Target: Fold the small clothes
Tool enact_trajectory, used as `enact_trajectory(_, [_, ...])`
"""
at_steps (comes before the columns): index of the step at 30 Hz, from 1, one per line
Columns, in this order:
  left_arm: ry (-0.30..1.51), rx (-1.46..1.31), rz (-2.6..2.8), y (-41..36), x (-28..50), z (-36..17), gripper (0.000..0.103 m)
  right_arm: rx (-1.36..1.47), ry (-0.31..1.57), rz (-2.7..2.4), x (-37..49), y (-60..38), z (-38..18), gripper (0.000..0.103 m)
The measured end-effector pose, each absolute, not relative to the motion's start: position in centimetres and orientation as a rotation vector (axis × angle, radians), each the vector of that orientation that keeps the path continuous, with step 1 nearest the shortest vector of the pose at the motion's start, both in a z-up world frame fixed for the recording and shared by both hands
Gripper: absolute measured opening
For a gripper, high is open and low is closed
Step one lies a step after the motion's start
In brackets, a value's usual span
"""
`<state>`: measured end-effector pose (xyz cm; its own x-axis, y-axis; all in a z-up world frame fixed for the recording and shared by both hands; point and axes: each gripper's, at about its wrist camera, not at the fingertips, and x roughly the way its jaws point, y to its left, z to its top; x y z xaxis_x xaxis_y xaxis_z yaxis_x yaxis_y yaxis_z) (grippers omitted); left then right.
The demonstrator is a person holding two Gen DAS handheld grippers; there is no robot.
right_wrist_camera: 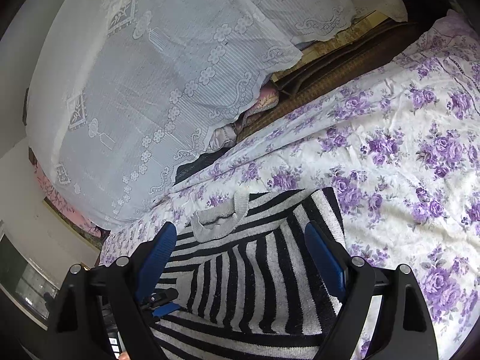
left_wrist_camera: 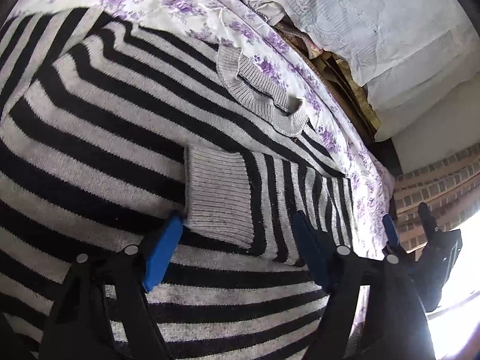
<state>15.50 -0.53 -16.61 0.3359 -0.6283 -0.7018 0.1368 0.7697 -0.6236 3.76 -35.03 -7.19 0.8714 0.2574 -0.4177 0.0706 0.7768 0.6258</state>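
A floral bedsheet (right_wrist_camera: 390,156) covers the bed, with a lace cover (right_wrist_camera: 144,84) draped behind. The striped sweater (left_wrist_camera: 105,138) lies flat on the sheet, one sleeve folded across its body. The left gripper (left_wrist_camera: 237,234) and the right gripper (right_wrist_camera: 240,240) both stand wide apart above it, holding nothing.

We see the striped sweater (left_wrist_camera: 105,126) lying flat on the floral bedsheet (right_wrist_camera: 405,156), low profile, nothing sticking up on it except the folded sleeve cuff (left_wrist_camera: 217,198) lying across the body. Left gripper (left_wrist_camera: 237,228) is spread wide just above the cuff, nothing caught between its fingers. Right gripper (right_wrist_camera: 240,246) likewise spread over the knit near the collar (right_wrist_camera: 222,219). Open sheet to the right side in the right wrist view gives us free passage. Far edge is blocked by the lace-covered pile (right_wrist_camera: 144,90) and brown folded bedding (right_wrist_camera: 339,72) right along the sheet.
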Motion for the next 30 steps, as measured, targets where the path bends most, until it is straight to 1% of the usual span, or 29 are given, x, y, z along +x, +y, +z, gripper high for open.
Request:
enact_trajectory(1, [1.119,-0.502,-0.529,-0.7,15.5,-16.5,0.069,0.679,0.514,0.106,3.8,-35.0,-7.2,0.088])
enact_trajectory(2, [1.109,-0.5,-0.53,-0.9,15.5,-16.4,0.063,0.675,0.516,0.106,3.8,-34.9,-7.2,0.088])
enact_trajectory(3, [1.104,-0.489,-0.534,-1.1,15.6,-16.4,0.044,0.672,0.515,0.106,3.8,-34.8,-7.2,0.088])
enact_trajectory(4, [1.104,-0.486,-0.537,-1.0,15.6,-16.5,0.039,0.666,0.514,0.106,3.8,-34.8,-7.1,0.088])
enact_trajectory(5, [1.1,-0.488,-0.536,-0.9,15.7,-16.5,0.037,0.661,0.514,0.105,3.8,-34.7,-7.1,0.088])
enact_trajectory(7, [1.074,-0.472,-0.512,-0.5,15.6,-16.4,0.022,0.642,0.518,0.097,3.9,-34.6,-7.0,0.088])
enact_trajectory(8, [1.058,-0.46,-0.499,-0.3,15.6,-16.2,0.019,0.634,0.522,0.091,4.0,-34.7,-7.1,0.088])
enact_trajectory(10, [1.021,-0.463,-0.478,0.7,15.5,-15.5,0.016,0.618,0.529,0.074,4.1,-34.7,-7.2,0.088])
enact_trajectory(14, [0.949,-0.389,-0.393,1.9,15.1,-14.2,0.016,0.634,0.549,0.079,4.4,-34.7,-7.7,0.088])
enact_trajectory(18, [0.994,-0.322,-0.349,1.1,15.6,-15.7,0.017,0.614,0.601,0.101,5.3,-33.7,-9.0,0.088])
enact_trajectory(21, [1.012,-0.341,-0.354,1.6,15.9,-16.3,0.019,0.573,0.678,0.097,6.4,-32.7,-10.5,0.088])
enact_trajectory(22, [1.012,-0.356,-0.361,1.9,15.8,-16.3,0.021,0.546,0.735,0.084,7.2,-32.5,-11.7,0.087])
enact_trajectory(23, [1.011,-0.369,-0.365,2.1,15.8,-16.4,0.023,0.528,0.77,0.06,7.8,-32.6,-12.8,0.085])
enact_trajectory(24, [1.015,-0.38,-0.373,2.3,15.8,-16.5,0.027,0.521,0.785,0.035,8.1,-32.9,-13.6,0.078])
enact_trajectory(25, [1.019,-0.39,-0.382,2.3,15.7,-16.6,0.03,0.517,0.791,0.007,8.2,-33.3,-14.3,0.075])
enact_trajectory(26, [1.018,-0.399,-0.385,2.5,15.6,-16.5,0.031,0.527,0.782,-0.005,8.1,-33.6,-14.2,0.07])
enact_trajectory(30, [0.968,-0.415,-0.343,3.6,14.7,-15.2,0.051,0.521,0.707,-0.051,6.8,-33.6,-12.0,0.071])
